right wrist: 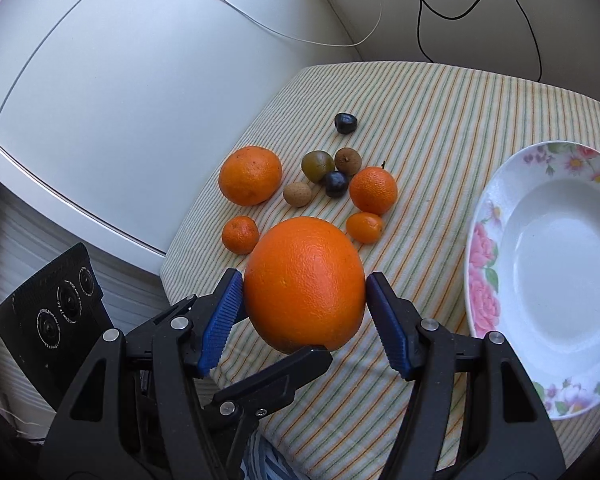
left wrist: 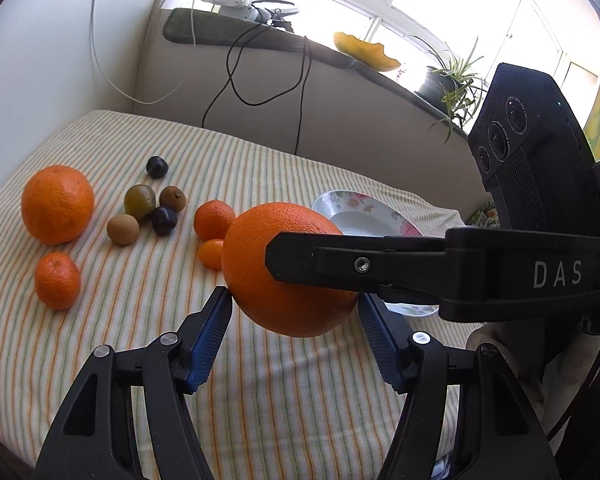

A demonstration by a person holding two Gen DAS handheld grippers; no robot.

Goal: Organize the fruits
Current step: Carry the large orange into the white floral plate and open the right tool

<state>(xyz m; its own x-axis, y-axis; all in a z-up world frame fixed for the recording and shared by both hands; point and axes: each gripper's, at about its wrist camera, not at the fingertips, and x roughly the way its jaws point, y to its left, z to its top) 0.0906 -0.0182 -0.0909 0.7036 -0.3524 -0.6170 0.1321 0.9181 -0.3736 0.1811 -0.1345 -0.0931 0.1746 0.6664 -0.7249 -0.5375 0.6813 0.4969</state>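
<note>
A large orange [left wrist: 288,268] [right wrist: 305,284] is held above the striped cloth between both grippers. My left gripper [left wrist: 294,300] has its blue pads at the orange's two sides. My right gripper [right wrist: 304,292] also has its pads against the orange; one of its fingers [left wrist: 340,262] crosses in front of the fruit in the left wrist view. A floral plate [right wrist: 480,264] [left wrist: 340,200] lies to the right, with nothing on it. Another large orange [left wrist: 58,204] [right wrist: 250,175], several mandarins [right wrist: 373,190] and small dark and brown fruits [right wrist: 318,166] lie on the cloth beyond.
The table with the striped cloth [right wrist: 420,100] stands against a white appliance [right wrist: 120,80] and a wall. Black and white cables [right wrist: 440,0] hang behind it. A windowsill holds a potted plant [left wrist: 452,76].
</note>
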